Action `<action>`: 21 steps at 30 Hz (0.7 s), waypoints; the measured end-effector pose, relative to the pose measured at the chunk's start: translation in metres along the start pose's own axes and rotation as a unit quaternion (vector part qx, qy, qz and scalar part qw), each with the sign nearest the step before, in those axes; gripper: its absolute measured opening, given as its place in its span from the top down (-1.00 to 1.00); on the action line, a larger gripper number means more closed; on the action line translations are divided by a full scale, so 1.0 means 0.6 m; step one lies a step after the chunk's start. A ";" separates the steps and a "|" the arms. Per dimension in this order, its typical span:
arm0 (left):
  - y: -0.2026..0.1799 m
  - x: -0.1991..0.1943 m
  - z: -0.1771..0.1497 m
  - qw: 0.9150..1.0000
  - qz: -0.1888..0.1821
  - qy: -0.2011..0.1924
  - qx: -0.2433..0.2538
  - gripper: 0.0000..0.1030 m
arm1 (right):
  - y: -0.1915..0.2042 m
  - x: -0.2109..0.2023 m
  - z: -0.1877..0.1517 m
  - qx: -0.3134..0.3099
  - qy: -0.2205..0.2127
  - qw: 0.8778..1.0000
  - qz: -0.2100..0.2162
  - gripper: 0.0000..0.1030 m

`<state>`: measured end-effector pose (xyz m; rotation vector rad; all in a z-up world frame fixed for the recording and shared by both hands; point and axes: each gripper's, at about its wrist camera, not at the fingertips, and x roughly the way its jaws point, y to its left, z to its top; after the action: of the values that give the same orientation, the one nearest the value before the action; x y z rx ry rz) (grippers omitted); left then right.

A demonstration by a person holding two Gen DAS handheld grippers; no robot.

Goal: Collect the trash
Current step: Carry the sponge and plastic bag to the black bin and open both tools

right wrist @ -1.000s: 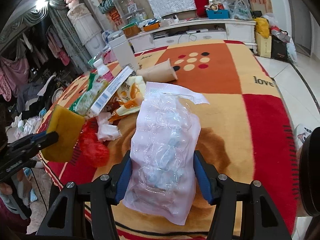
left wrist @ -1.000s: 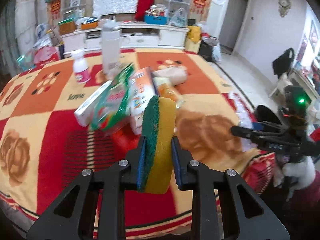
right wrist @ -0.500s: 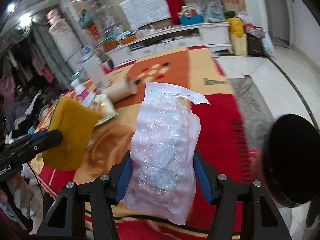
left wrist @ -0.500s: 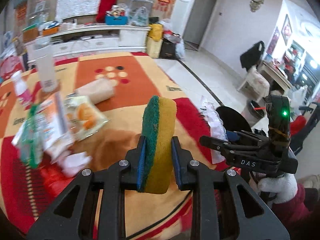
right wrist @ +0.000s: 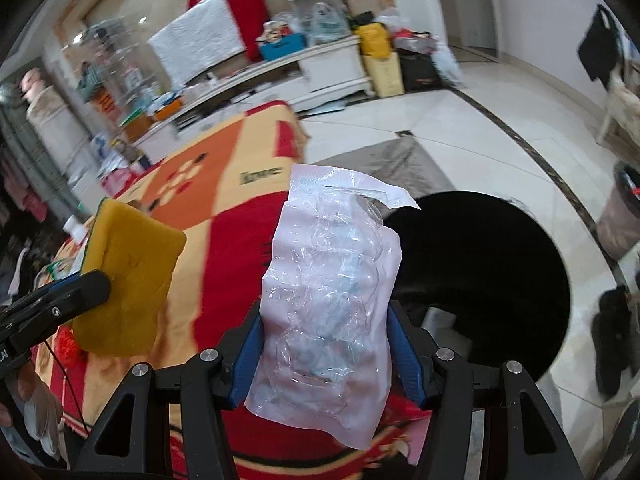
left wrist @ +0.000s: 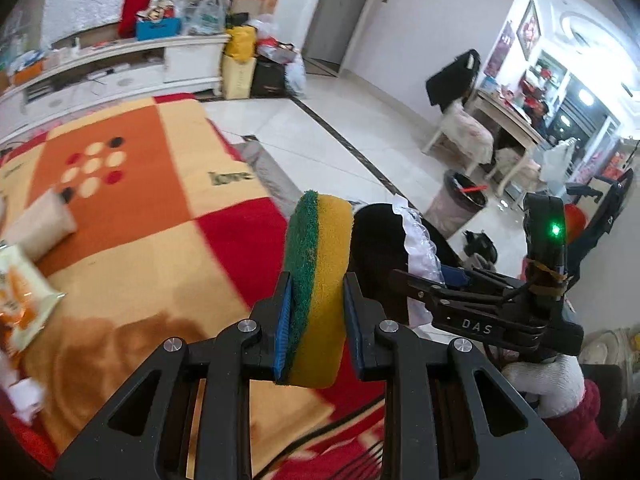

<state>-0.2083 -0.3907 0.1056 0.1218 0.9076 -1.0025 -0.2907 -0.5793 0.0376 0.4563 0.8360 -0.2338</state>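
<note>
My left gripper [left wrist: 316, 312] is shut on a yellow and green sponge [left wrist: 320, 272], held upright above the blanket's edge. It also shows in the right wrist view [right wrist: 124, 276]. My right gripper [right wrist: 326, 344] is shut on a crumpled clear plastic wrapper [right wrist: 332, 292]. A black round bin [right wrist: 492, 280] stands on the floor just beyond the wrapper, to the right. In the left wrist view the bin [left wrist: 380, 248] sits behind the sponge, with the right gripper [left wrist: 424, 276] over it.
A patterned red, orange and yellow blanket [left wrist: 160, 240] covers the table on the left, with a snack packet [left wrist: 20, 300] and a paper roll [left wrist: 36, 224]. A second small bin [left wrist: 456, 204] stands on the tiled floor. A white cabinet [right wrist: 304, 72] lines the far wall.
Both grippers have swung right, away from the pile of trash on the blanket toward the table's edge. The black bin now fills more of both views. Both grips are unchanged.
</note>
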 end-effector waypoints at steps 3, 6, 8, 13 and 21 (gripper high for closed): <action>-0.019 0.029 0.012 1.000 -0.016 0.010 -0.001 0.57 | -0.029 -0.001 0.004 0.012 -0.001 1.000 -0.014 -0.11; -0.030 0.055 0.023 0.999 -0.031 0.018 -0.004 0.57 | -0.059 -0.001 0.008 0.024 -0.001 0.999 -0.032 -0.11; -0.042 0.076 0.031 0.999 -0.040 0.023 -0.007 0.57 | -0.081 -0.001 0.012 0.032 -0.003 0.998 -0.049 -0.18; -0.068 0.128 0.046 0.998 -0.064 0.026 -0.012 0.56 | -0.122 -0.009 0.020 0.054 -0.005 0.997 -0.063 -0.27; -0.068 0.174 0.051 0.993 -0.109 0.034 -0.039 -0.17 | -0.155 -0.013 0.008 0.088 0.014 0.994 -0.066 -0.39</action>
<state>-0.1983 -0.4986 0.0640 -0.0097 1.0364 -1.1692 -0.3275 -0.6633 0.0189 0.5700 0.8771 -0.4265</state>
